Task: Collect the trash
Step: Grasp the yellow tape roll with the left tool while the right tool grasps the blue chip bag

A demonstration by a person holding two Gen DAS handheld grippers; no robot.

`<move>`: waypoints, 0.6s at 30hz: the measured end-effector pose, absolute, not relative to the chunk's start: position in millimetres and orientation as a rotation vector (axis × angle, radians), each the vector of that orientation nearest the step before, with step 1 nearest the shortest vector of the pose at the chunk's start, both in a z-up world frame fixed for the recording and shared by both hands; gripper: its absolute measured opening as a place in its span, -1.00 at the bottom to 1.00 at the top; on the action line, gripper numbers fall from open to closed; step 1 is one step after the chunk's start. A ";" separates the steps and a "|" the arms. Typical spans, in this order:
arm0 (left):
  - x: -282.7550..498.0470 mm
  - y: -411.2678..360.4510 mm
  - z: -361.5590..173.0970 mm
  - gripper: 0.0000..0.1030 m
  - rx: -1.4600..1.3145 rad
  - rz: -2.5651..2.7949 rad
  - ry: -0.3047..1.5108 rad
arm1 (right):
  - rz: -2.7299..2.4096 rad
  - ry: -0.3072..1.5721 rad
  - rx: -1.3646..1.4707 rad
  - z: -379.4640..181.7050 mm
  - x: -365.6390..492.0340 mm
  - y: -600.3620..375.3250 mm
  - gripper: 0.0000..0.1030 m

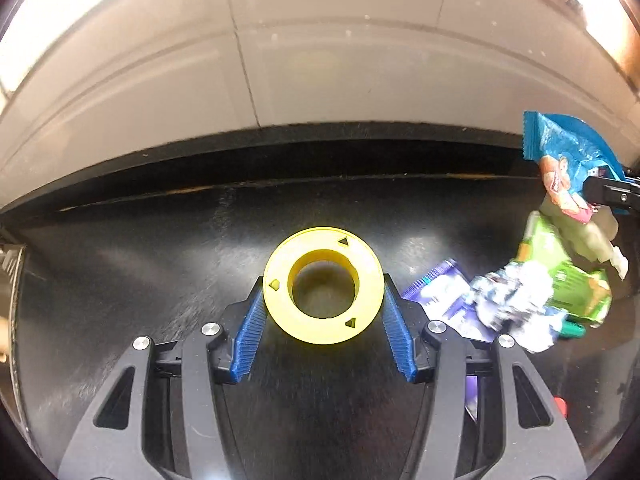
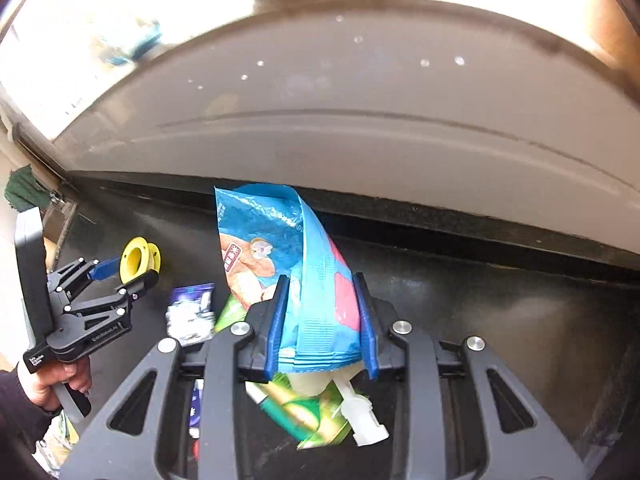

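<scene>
My left gripper (image 1: 323, 292) is shut on a yellow plastic spool (image 1: 322, 285), held between its blue pads above the black table (image 1: 160, 264). In the right wrist view the left gripper (image 2: 122, 278) holds the spool (image 2: 138, 259) at the far left. My right gripper (image 2: 322, 300) is shut on a blue snack bag (image 2: 272, 248), lifted off the table; the bag also shows in the left wrist view (image 1: 568, 152). Below it lie a green wrapper (image 2: 308, 412) and a white plastic piece (image 2: 362, 416).
A purple wrapper (image 1: 440, 296), crumpled foil (image 1: 516, 304) and a green wrapper (image 1: 572, 280) lie on the table to the right of the left gripper. A grey wall (image 1: 320, 72) runs behind the table's back edge. A red bit (image 1: 560, 406) lies at the lower right.
</scene>
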State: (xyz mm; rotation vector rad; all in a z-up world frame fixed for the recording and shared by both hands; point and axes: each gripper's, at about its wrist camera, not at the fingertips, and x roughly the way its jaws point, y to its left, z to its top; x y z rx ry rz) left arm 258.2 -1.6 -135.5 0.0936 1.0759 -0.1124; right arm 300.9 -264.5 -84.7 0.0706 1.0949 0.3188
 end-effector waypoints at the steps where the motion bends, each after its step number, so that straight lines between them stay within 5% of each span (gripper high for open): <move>1: 250.8 -0.9 -128.9 0.04 0.092 -0.107 1.069 | 0.320 1.083 0.076 -79.1 294.0 -267.2 -0.39; 18: 69.1 11.6 -65.4 0.04 0.030 -0.035 1.056 | 0.432 1.041 0.221 -13.3 132.8 -275.1 -0.39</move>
